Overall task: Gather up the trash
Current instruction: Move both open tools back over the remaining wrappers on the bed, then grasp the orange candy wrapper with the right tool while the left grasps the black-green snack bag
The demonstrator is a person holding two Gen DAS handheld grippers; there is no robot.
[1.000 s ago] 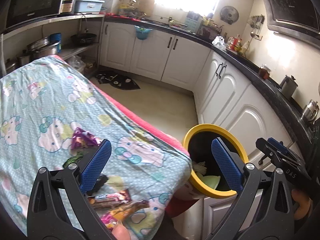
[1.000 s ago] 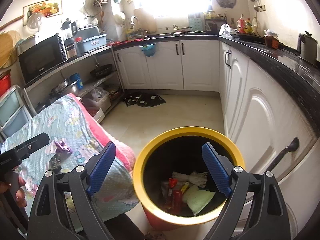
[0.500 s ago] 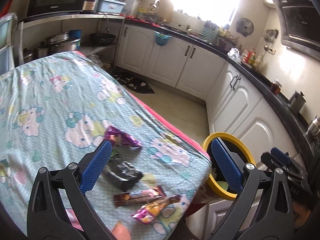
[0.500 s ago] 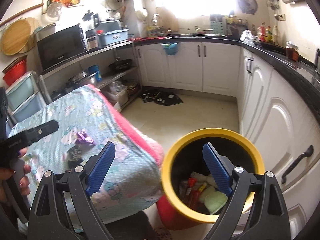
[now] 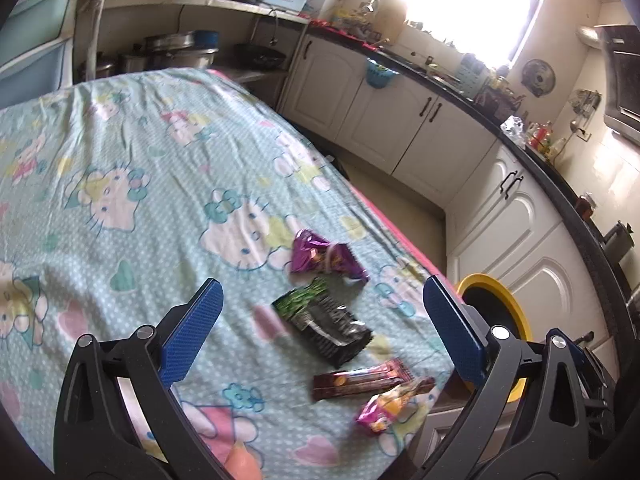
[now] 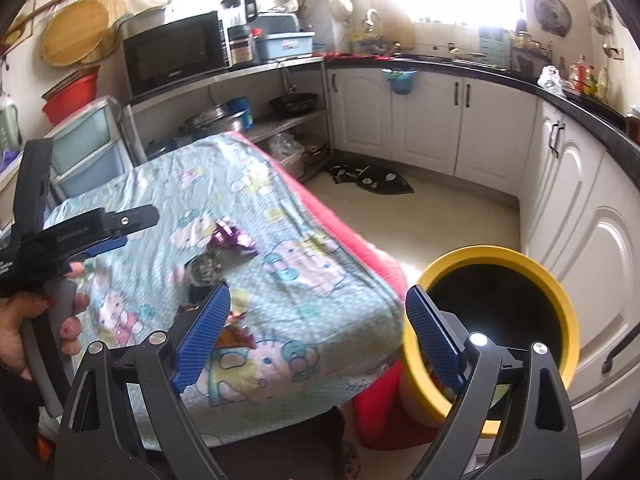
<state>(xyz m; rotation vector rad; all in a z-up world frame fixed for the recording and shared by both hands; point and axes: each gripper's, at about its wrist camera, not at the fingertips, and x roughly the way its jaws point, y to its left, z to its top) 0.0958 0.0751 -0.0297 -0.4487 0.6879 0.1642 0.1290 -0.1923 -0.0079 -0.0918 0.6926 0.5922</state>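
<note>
My left gripper hangs over the table with its jaws spread wide and nothing between the pads. Just below it, near the table's front corner, lie four wrappers. Nearest me is a pink-and-orange wrapper, touching a brown bar wrapper beside it. A little farther in sits a black-and-green packet, then a purple wrapper just beyond that. All rest on the cloth, a pale blue sheet with cartoon cats.

My right gripper is released too, empty, poised over the table's corner edge with the bin at its right finger. The bin, yellow-rimmed and dark inside, stands on the floor touching the draped corner. From this side I see the hand gripping the left tool's handle.

Farther off, white cabinets run under a black counter, and a microwave sits on a shelf.
</note>
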